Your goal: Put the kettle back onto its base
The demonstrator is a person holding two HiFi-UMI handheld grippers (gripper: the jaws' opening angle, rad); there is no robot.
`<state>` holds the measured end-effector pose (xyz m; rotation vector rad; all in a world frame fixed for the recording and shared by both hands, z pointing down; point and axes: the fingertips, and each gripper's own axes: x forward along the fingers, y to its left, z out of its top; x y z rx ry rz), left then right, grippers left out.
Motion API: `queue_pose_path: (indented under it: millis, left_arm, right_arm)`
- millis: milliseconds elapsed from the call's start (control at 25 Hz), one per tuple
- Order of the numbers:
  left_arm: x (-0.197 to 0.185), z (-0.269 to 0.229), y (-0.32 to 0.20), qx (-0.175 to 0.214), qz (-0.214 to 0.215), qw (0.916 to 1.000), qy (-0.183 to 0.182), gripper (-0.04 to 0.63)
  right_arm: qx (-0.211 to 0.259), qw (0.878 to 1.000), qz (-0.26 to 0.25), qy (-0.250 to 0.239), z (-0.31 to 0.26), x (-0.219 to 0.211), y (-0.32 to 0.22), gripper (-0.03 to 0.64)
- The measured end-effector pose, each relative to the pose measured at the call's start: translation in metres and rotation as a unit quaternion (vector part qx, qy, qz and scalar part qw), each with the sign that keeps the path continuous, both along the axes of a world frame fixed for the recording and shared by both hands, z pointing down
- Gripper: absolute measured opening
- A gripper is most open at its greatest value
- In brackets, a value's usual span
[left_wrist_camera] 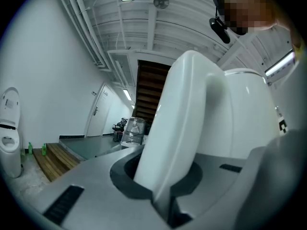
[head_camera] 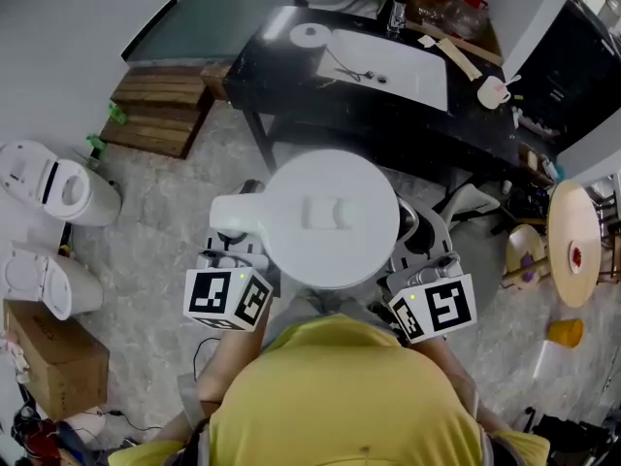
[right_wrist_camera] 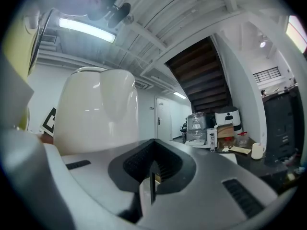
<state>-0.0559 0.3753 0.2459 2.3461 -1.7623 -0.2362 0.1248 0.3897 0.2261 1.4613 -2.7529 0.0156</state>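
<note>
In the head view the white kettle (head_camera: pixel 330 216) hangs in the air right in front of me, lid up, with its handle (head_camera: pixel 238 216) pointing left. My left gripper (left_wrist_camera: pixel 163 195) is shut on the handle (left_wrist_camera: pixel 182 128), which stands upright between its jaws, the kettle body (left_wrist_camera: pixel 244 114) just behind it. My right gripper (right_wrist_camera: pixel 152 176) is shut with nothing between its jaws, and the kettle's side (right_wrist_camera: pixel 96 109) stands close by on its left. A round dark and white thing (head_camera: pixel 417 226) peeks out below the kettle's right side; I cannot tell whether it is the base.
A black table (head_camera: pixel 291 76) with a white sheet (head_camera: pixel 388 61) and a tape roll (head_camera: pixel 310 35) stands ahead. White appliances (head_camera: pixel 58 187), a wooden pallet (head_camera: pixel 160 110) and a cardboard box (head_camera: pixel 58 357) are at the left. A round wooden top (head_camera: pixel 574 241) is at the right.
</note>
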Motion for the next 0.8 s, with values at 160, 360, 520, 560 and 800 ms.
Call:
queue_pose_path:
  millis: [160, 360, 520, 560, 800]
  left_arm:
    - [0.001, 0.001, -0.008, 0.001, -0.008, 1.0, 0.003, 0.031]
    - [-0.003, 0.002, -0.019, -0.003, -0.02, 0.9998, 0.002, 0.031]
    - [-0.011, 0.003, -0.032, -0.005, -0.027, 0.9996, 0.005, 0.031]
    - [-0.014, 0.004, -0.036, -0.005, -0.028, 0.9996, 0.006, 0.031]
    - [-0.035, 0.008, -0.073, -0.007, -0.033, 0.9994, 0.005, 0.032]
  right_arm:
    - [0.014, 1.0, -0.008, -0.002, -0.003, 0.002, -0.009, 0.015]
    - [0.013, 1.0, -0.018, -0.001, -0.002, -0.002, -0.021, 0.015]
    - [0.009, 1.0, -0.015, -0.002, 0.001, -0.006, -0.036, 0.015]
    - [0.008, 1.0, -0.013, -0.001, 0.002, -0.006, -0.041, 0.015]
    - [0.005, 1.0, 0.003, 0.001, 0.006, -0.016, -0.079, 0.015]
